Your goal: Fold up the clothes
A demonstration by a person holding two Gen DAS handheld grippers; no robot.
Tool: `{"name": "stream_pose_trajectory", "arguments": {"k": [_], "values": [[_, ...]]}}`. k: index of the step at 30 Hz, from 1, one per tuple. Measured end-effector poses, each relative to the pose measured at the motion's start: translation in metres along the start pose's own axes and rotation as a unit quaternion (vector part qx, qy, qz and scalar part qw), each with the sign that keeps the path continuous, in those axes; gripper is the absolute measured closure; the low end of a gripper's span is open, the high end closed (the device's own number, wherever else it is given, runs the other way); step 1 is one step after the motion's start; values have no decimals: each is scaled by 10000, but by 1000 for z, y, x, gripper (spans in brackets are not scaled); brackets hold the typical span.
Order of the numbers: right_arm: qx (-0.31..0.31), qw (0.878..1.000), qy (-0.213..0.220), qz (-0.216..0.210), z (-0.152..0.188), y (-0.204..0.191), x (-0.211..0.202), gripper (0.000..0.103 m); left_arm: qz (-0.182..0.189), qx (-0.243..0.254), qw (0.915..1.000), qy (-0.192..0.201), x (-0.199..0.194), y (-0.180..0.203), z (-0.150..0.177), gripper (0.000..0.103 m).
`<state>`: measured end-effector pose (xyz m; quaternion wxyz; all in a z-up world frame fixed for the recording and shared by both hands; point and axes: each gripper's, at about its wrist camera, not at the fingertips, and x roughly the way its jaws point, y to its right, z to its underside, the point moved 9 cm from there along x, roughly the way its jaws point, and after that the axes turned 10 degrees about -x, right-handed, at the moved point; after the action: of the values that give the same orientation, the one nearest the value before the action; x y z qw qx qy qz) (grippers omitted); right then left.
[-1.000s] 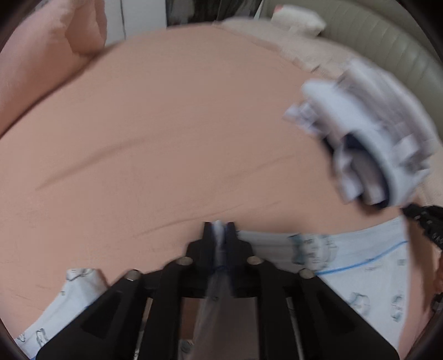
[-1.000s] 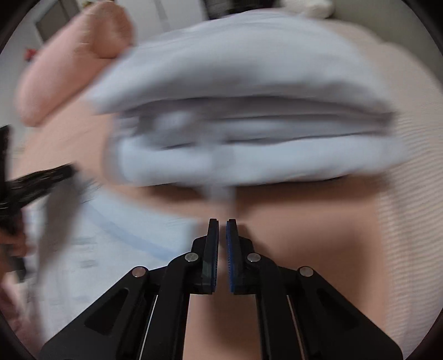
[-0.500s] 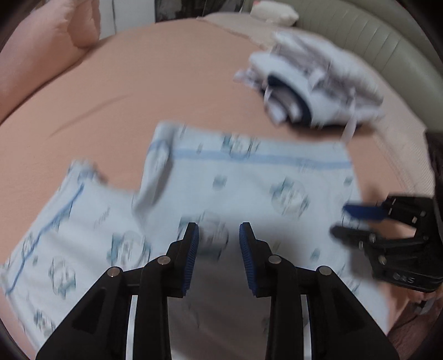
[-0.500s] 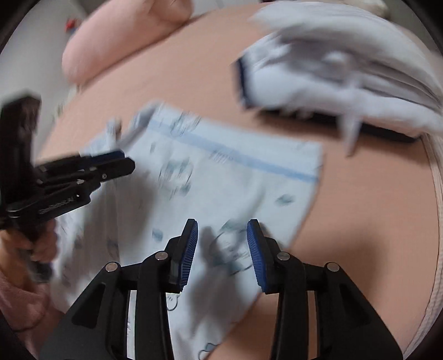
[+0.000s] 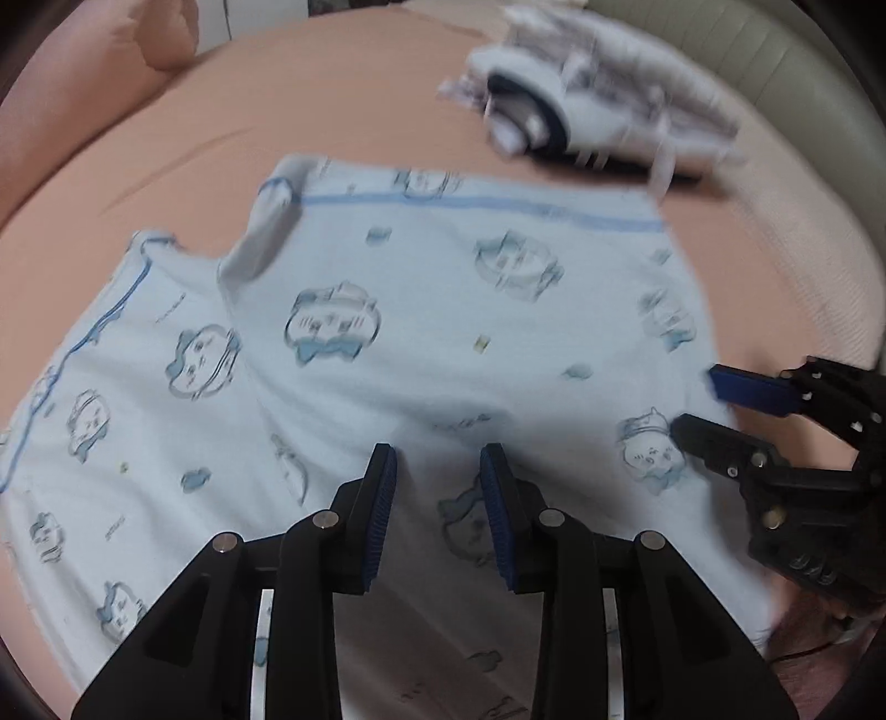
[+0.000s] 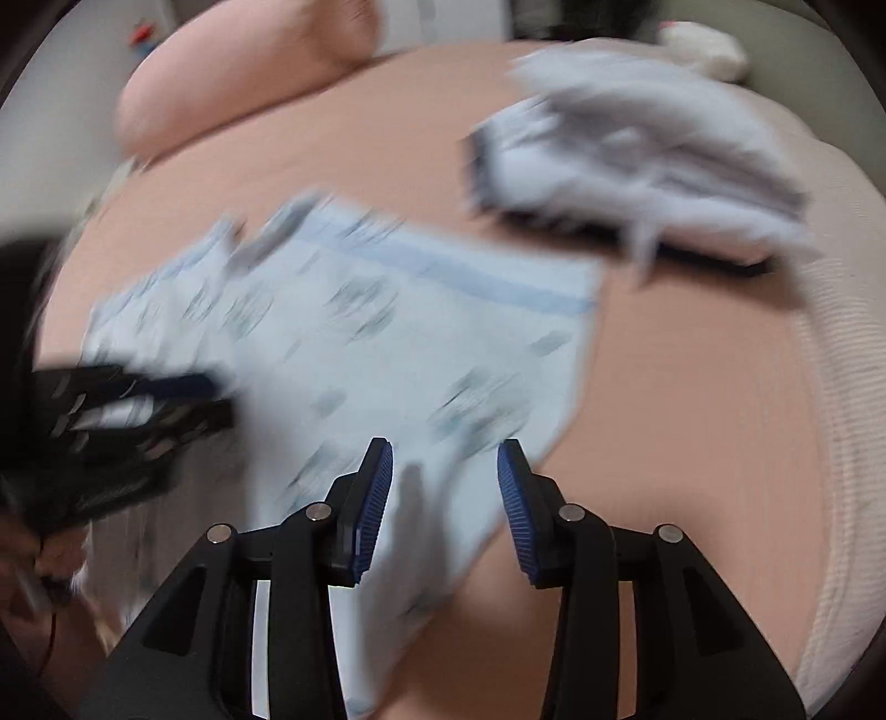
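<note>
Surface: a bed with a peach-pink sheet is carrying everything. A matching pink pillow is sitting at the bed's far-left corner, a ribbed cream cover is running along the right edge, and a padded beige headboard is curving past the far-right corner. A small white item at the far right edge is too blurred to identify.

Writing: small script is showing among the prints on the fabric and white lettering on the right tool's body; neither is readable.

Garment: pale blue pyjama shorts printed with cartoon characters are lying spread flat across the near middle of the bed, the blue-striped waistband facing the far side. The left leg is fanning toward the near-left edge with blue piping along its hem. A grey inner flap is turned up near the waistband's left end.

A stack of folded white and navy clothes is sitting beyond the waistband toward the far right, apart from the shorts.

Left gripper is hovering over the crotch area, jaws released, nothing between them. Right gripper is hanging over the shorts' right edge, jaws also released. The right wrist view is motion-blurred.
</note>
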<state>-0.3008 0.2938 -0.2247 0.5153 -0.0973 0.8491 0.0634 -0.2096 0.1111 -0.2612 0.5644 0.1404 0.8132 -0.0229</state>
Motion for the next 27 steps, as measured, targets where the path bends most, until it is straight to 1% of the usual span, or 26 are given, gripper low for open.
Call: {"name": "stream_pose_trajectory", "arguments": {"k": [2, 3, 4, 6, 7, 9, 10, 11, 12, 13, 14, 15, 16, 17, 18, 20, 21, 23, 24, 25, 26, 27], "values": [[-26, 9989, -122, 448, 9, 18, -1, 65, -219, 183, 9994, -178, -7, -6, 12, 65], [-39, 9976, -182, 672, 14, 26, -2, 64, -258, 194, 9993, -205, -13, -11, 18, 64], [-52, 9957, -243, 895, 18, 35, -3, 60, -292, 200, 9991, -229, -19, -16, 24, 64], [-78, 9903, -364, 1340, 27, 53, -6, 58, -360, 211, 9987, -275, -30, -26, 36, 63], [20, 9911, -346, 1285, 33, 60, -13, 57, -184, 199, 9995, -137, -37, -21, 36, 63], [463, 9973, -136, 556, 48, 73, -40, 57, 160, 139, 9997, 108, -47, -6, 34, 63], [585, 9981, -12, 197, 49, 69, -48, 57, 312, 91, 9993, 201, -49, 3, 33, 63], [595, 9980, 133, -154, 44, 53, -48, 58, 397, 99, 9991, 117, -41, 16, 33, 63], [488, 9980, 181, -353, 41, 35, -47, 58, 476, 109, 9988, 22, -32, 30, 34, 63], [249, 9989, 122, -384, 40, 16, -43, 59, 556, 120, 9984, -74, -22, 44, 35, 63], [37, 9995, 9, -321, 46, 5, -38, 61, 353, 255, 9989, -159, -17, 45, 43, 62], [-140, 9996, -215, -108, 59, 3, -30, 61, 132, 398, 9988, -244, -12, 45, 52, 61], [-250, 9992, -311, 54, 67, 5, -26, 61, 40, 500, 9986, -171, -17, 43, 57, 60], [-267, 9991, -296, 143, 72, 9, -34, 61, -38, 465, 9985, -271, -20, 38, 61, 59], [-261, 9985, -385, 278, 79, 16, -46, 61, -128, 393, 9985, -348, -23, 31, 66, 58], [-250, 9967, -566, 530, 95, 28, -65, 58, -62, 268, 9993, -245, -32, 24, 72, 57], [-234, 9961, -616, 579, 103, 28, -68, 58, -25, 207, 9996, -190, -37, 21, 75, 57], [-68, 9974, -479, 530, 110, 30, -86, 58, 276, -65, 9996, 62, -49, 21, 75, 57], [-12, 9988, -317, 381, 104, 26, -92, 58, 439, -200, 9987, 191, -54, 21, 75, 57], [24, 9999, -63, 134, 95, 19, -101, 58, 602, -335, 9971, 319, -59, 22, 74, 57], [34, 9999, 126, -84, 84, 4, -98, 58, 551, -494, 9968, 299, -57, 15, 76, 57], [16, 9993, 242, -270, 70, -18, -82, 58, 486, -654, 9963, 269, -55, 8, 78, 57]]}}
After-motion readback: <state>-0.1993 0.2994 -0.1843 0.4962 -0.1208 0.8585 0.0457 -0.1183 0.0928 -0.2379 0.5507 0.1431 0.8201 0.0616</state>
